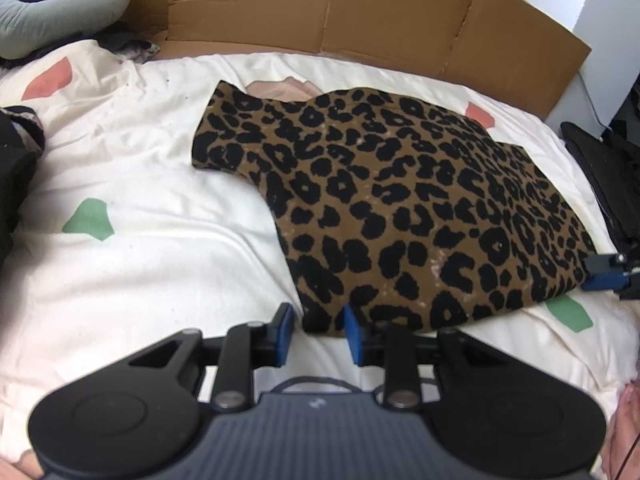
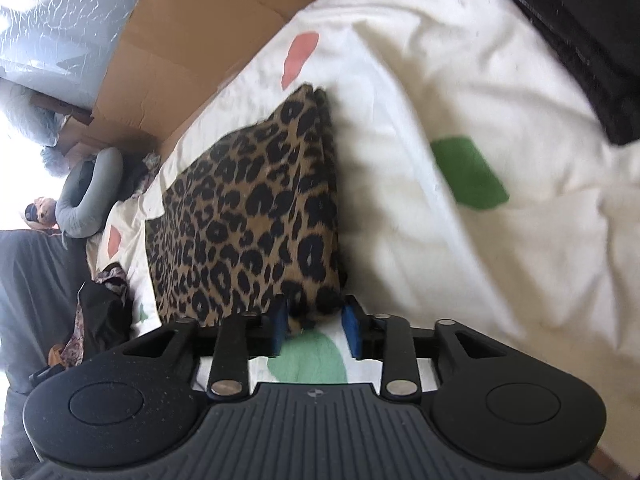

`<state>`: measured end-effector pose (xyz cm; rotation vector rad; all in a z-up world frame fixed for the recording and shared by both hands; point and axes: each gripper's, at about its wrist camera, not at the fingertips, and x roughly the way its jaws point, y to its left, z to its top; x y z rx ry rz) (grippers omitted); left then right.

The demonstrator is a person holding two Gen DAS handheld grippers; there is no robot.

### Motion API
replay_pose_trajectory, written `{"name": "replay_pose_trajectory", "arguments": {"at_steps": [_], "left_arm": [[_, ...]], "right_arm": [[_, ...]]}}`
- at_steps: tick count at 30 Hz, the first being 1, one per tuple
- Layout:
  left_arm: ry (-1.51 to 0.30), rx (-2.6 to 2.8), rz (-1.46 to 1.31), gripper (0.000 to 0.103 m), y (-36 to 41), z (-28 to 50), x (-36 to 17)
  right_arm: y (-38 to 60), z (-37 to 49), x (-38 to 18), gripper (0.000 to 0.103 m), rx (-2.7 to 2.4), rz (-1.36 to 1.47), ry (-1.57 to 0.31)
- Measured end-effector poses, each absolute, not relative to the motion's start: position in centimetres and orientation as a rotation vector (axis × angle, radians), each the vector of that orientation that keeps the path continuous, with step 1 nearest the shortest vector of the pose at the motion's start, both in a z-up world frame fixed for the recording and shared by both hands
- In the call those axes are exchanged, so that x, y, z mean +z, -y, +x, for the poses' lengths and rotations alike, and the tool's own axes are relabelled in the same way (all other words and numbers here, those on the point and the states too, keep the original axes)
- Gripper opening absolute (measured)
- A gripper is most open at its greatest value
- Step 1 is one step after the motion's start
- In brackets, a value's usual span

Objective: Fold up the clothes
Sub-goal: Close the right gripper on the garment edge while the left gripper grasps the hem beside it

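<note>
A leopard-print garment (image 1: 400,208) lies folded on the white bed cover (image 1: 152,264), with its shoulder and neck end towards the far left. My left gripper (image 1: 319,330) is at the garment's near left corner, and its blue pads (image 1: 352,332) are shut on the thick hem. My right gripper (image 1: 604,272) sits at the near right corner. In the right wrist view, which is rolled sideways, the right gripper (image 2: 314,326) is shut on the stacked layers of the garment (image 2: 248,216). A green patch of the cover (image 2: 312,356) shows underneath.
A cardboard wall (image 1: 320,8) stands along the far side of the bed. A grey neck pillow (image 1: 52,8) and dark clothes (image 1: 16,160) lie at the left. A black bag (image 1: 608,176) sits off the right edge. A hand (image 1: 628,420) shows at lower right.
</note>
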<state>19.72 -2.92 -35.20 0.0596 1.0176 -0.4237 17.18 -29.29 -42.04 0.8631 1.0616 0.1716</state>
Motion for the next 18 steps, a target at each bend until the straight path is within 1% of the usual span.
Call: {"name": "replay_pose_trajectory", "arguments": {"at_steps": [6,15,18], "left_arm": [[-1.015,-0.426,0.044,0.03,2.8,19.8,-35.3],[-1.023,-0.411,-0.034,0.029,2.4,19.5,-35.6],[-1.02,-0.404,-0.035,0.025,2.6,19.5,-35.6]], "right_arm": [[27.6,17.5,-43.3,0.034,0.215,0.906,-1.086],[28.0,17.8,-43.7,0.035,0.174,0.964,-1.045],[28.2,17.9,-43.8,0.035,0.16,0.983,-1.031]]}}
